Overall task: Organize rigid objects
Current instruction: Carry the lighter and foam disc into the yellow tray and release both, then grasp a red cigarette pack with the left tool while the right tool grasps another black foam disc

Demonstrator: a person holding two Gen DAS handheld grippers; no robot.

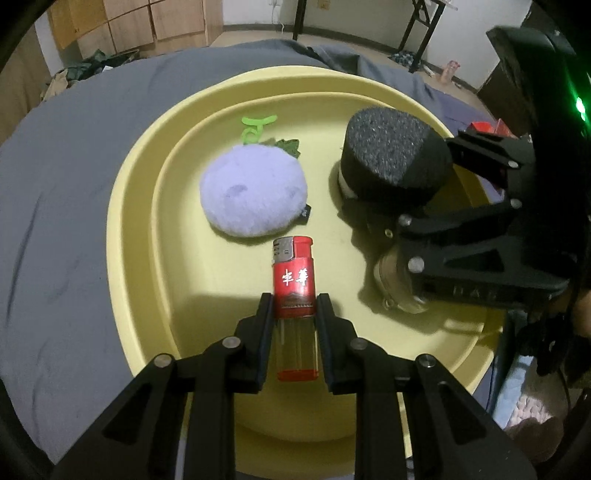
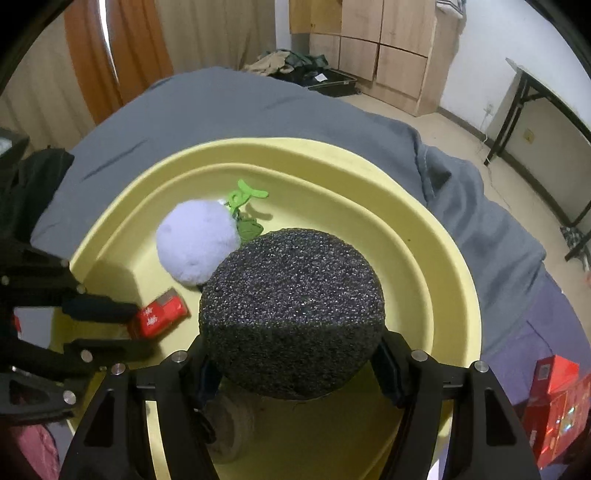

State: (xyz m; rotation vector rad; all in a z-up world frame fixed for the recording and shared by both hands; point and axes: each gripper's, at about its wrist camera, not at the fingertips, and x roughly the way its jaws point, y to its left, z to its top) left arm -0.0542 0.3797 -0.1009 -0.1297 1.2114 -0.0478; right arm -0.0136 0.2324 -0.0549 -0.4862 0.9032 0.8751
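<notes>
Surface: a bed under a grey sheet (image 1: 66, 206) carries a pale yellow tray (image 1: 133, 229) with a raised double rim. Room, left wrist view: wooden cabinets (image 1: 147, 22) in the upper left of the frame, black folding-table legs (image 1: 417, 33) in the upper right. Right wrist view: orange curtain (image 2: 110, 48) in the upper left, cabinets at upper centre, red boxes (image 2: 554, 402) in the lower right beside the bed.

Left wrist view, left to right. A lilac plush fruit (image 1: 253, 190) with a green loop lies on the tray floor, left of centre. Just below it, the red lighter (image 1: 295, 291) points up the frame, apart from the plush. The left gripper (image 1: 295, 314), at lower centre, has its fingers (image 1: 265, 325) clamped against both long sides of the lighter, near fully closed. At centre right, the black foam cylinder (image 1: 393, 162) sits over the tray; the right gripper (image 1: 373, 225) reaches in from the right edge.

Right wrist view: the fingers (image 2: 388, 365) stand partly open and press the foam cylinder's two sides at lower centre. Whether its base touches the tray cannot be told. A brownish object (image 2: 232, 428) beneath it is blurred.
</notes>
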